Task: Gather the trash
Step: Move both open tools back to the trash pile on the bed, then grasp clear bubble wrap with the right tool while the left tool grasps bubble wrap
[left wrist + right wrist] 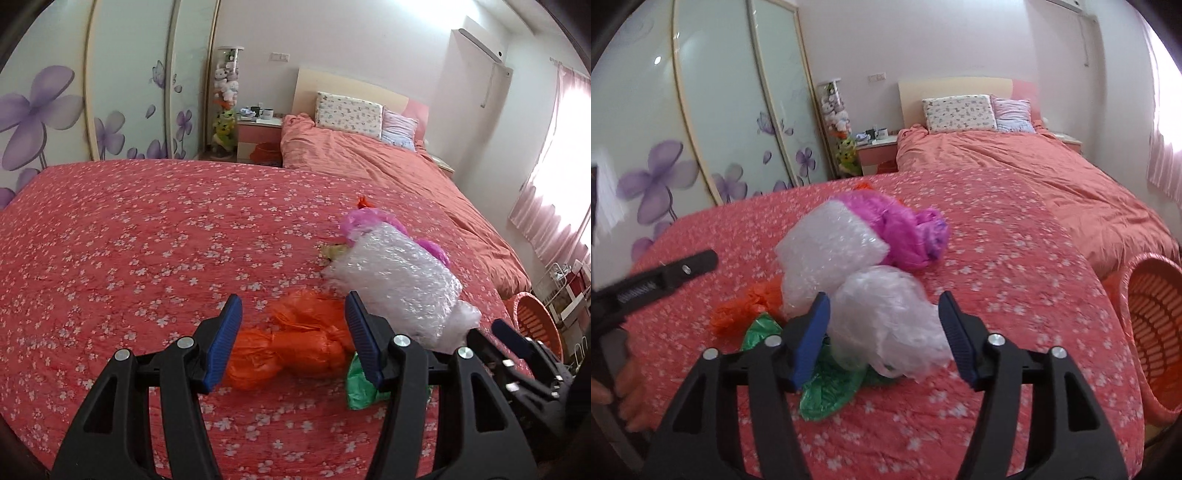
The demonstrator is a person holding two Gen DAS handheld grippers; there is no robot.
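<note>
The left gripper (pixel 293 339) is holding its jaws wide apart, with nothing squeezed in them. An orange bag (pixel 291 347) is lying on the bed right between the two blue pads. A bit of green bag (pixel 360 387) is peeking out just under the right pad.

The right gripper (pixel 884 338) is also keeping its jaws released and wide. A clear crinkly bag (pixel 890 325) is sitting between its pads, on top of the green bag (pixel 827 391).

All the trash is piling up together on the flowery red bedspread (pixel 129 240). A big lump of bubble wrap (pixel 827 251) is leaning just behind the clear bag. A pink bag (pixel 905 229) is touching the bubble wrap on its far side. The orange bag (pixel 746 302) is poking out to the left of the pile.

An orange basket (pixel 1145 332) is standing beside the bed on the right. Farther back, two pillows (pixel 960 112) are resting by the headboard. A closet with purple flowers (pixel 657 177) is standing along the left wall.
</note>
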